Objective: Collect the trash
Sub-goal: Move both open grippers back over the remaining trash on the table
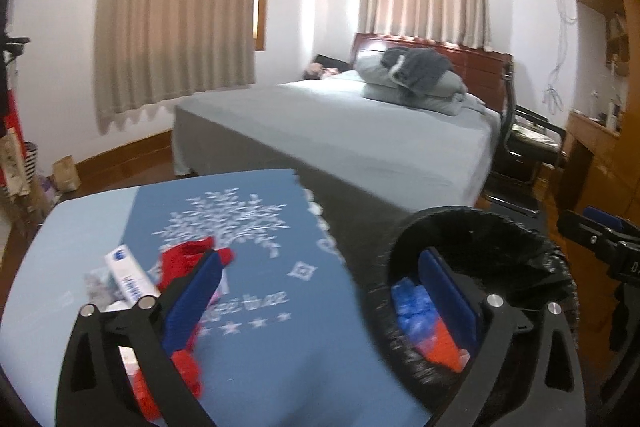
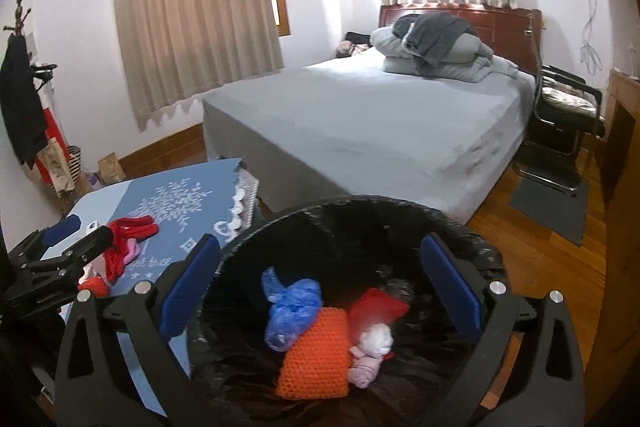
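Black-lined bin [image 2: 360, 227] sits under the gaping right claw [image 2: 320, 287].

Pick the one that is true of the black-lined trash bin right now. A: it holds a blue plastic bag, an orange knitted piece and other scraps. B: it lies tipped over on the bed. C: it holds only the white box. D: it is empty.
A: the right wrist view looks into the trash bin and shows a blue plastic bag, an orange knitted piece and a pale crumpled scrap inside.

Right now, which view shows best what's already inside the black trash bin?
The right wrist view: it looks straight down into the trash bin, showing a blue bag, an orange knitted piece and pink-white scraps. The left wrist view catches only blue and orange slivers behind the gripper's finger.
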Available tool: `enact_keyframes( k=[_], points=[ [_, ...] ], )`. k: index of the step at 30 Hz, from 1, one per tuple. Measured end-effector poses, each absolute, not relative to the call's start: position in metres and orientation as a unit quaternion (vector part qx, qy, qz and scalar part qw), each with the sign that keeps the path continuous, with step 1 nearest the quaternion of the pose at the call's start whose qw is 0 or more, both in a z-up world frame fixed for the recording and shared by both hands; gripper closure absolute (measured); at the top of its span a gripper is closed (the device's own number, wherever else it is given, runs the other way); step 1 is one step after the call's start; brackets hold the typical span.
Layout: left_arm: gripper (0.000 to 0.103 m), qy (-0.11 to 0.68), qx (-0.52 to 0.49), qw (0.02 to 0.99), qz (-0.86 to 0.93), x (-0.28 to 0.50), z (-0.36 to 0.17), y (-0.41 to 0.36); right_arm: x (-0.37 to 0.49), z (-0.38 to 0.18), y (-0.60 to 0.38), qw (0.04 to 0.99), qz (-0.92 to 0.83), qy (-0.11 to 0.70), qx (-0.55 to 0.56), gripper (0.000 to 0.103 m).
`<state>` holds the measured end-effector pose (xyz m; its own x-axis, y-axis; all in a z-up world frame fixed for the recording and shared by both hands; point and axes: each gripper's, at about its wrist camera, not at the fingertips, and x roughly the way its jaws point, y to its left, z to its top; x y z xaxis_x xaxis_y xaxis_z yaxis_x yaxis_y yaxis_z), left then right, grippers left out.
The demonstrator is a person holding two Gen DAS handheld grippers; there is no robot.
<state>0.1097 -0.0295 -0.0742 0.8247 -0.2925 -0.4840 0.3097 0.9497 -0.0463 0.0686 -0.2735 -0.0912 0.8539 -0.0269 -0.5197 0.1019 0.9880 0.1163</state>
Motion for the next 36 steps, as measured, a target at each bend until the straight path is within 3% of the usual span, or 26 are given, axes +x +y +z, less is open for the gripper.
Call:
enact_keyframes(
  k=[25,36],
  points=[
    [0.007,0.269,-0.008,0.963,0.021,0.126,-0.109,0.131,0.153,-0.118,-0.13,0.954,0.086,0.288,0.023,0.005],
    [0.02,0.312,-0.035,0.948,0.047,0.16,-0.143,0.171,0.186,-0.14,-0.092,0.944,0.11,0.312,0.009,0.005]
  ],
)
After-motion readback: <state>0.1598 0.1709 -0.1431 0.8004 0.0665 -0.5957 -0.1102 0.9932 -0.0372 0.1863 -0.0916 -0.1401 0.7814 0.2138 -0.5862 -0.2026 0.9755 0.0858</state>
